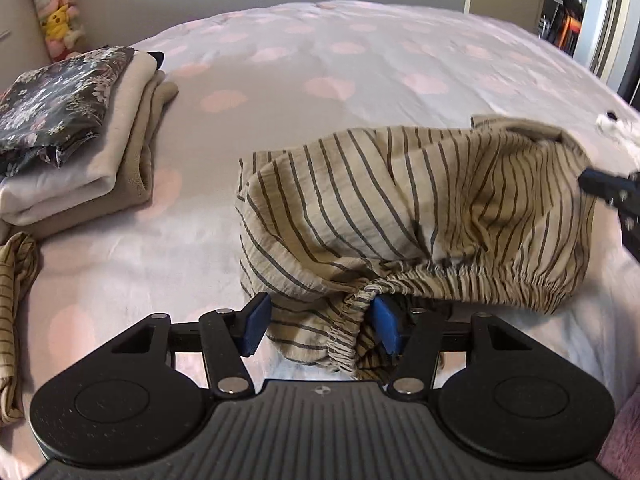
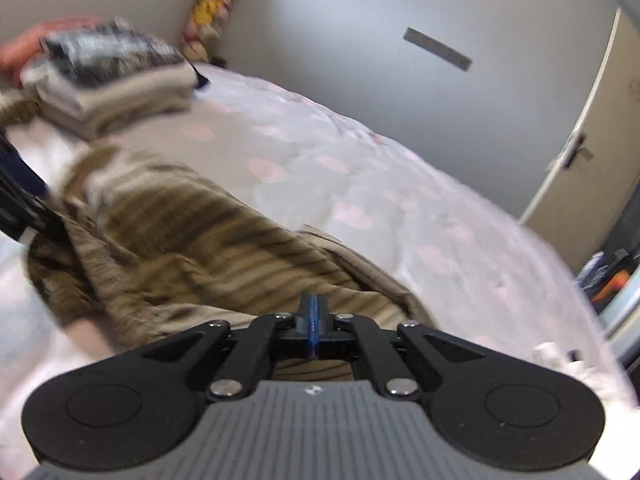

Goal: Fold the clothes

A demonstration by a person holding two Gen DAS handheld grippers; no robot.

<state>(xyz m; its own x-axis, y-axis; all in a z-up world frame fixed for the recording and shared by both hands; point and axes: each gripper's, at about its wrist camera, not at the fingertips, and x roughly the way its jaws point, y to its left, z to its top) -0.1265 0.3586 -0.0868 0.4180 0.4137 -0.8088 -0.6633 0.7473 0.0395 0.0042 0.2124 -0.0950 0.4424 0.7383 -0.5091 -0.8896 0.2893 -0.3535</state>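
Now, largest first: I see a bed with a pale cover dotted with pink spots filling both views. On its near edge, toward the right, lies the striped garment, beige with dark stripes, bunched and partly lifted, its gathered elastic waistband facing me. At the bed's left edge sits a stack of folded clothes, a dark floral piece on top of cream and beige ones. Another striped cloth hangs at the near left corner. Past the stack, soft toys stand against the wall.

My left gripper is at the waistband with its blue pads spread apart; the bunched elastic sits between them, touching the right pad, and the left one stands clear of it. My right gripper has its pads pressed together over the garment's far end; the view is blurred, and I cannot tell whether cloth is pinched between them.
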